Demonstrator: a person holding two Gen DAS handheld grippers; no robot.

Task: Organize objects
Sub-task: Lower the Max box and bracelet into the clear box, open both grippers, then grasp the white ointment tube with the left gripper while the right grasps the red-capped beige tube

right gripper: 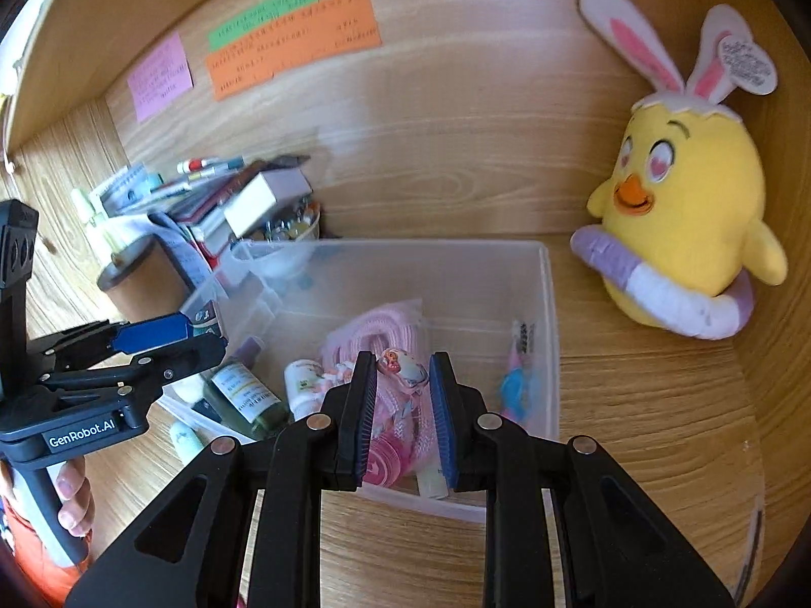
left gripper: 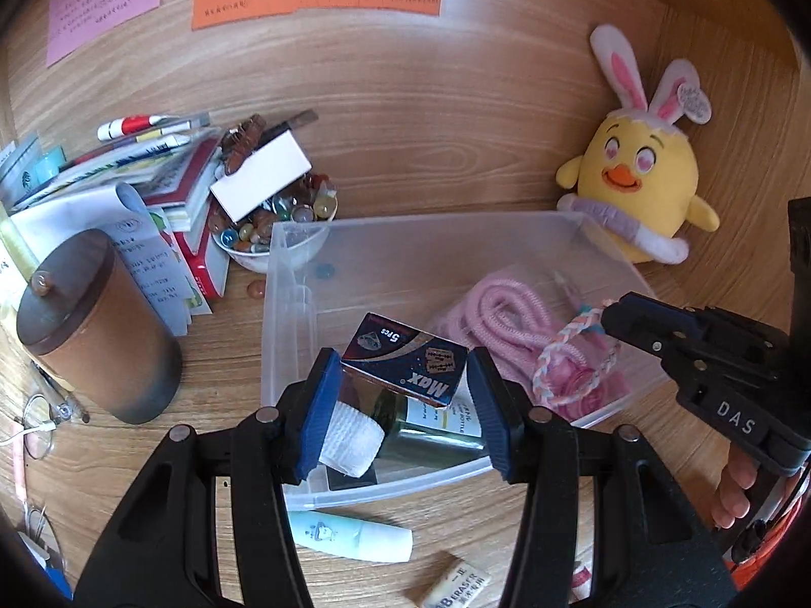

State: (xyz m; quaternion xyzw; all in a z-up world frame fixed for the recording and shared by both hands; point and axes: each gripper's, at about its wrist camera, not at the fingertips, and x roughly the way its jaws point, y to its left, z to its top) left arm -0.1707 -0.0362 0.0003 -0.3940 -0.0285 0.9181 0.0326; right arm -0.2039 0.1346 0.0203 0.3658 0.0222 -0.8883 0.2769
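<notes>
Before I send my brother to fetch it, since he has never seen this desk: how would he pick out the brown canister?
Start at the clear plastic bin in the middle of the wooden desk, then look to its left. The brown canister stands upright there, in front of a messy pile of booklets. It is the only tall round thing nearby, with a dark lid and small knob.
</notes>
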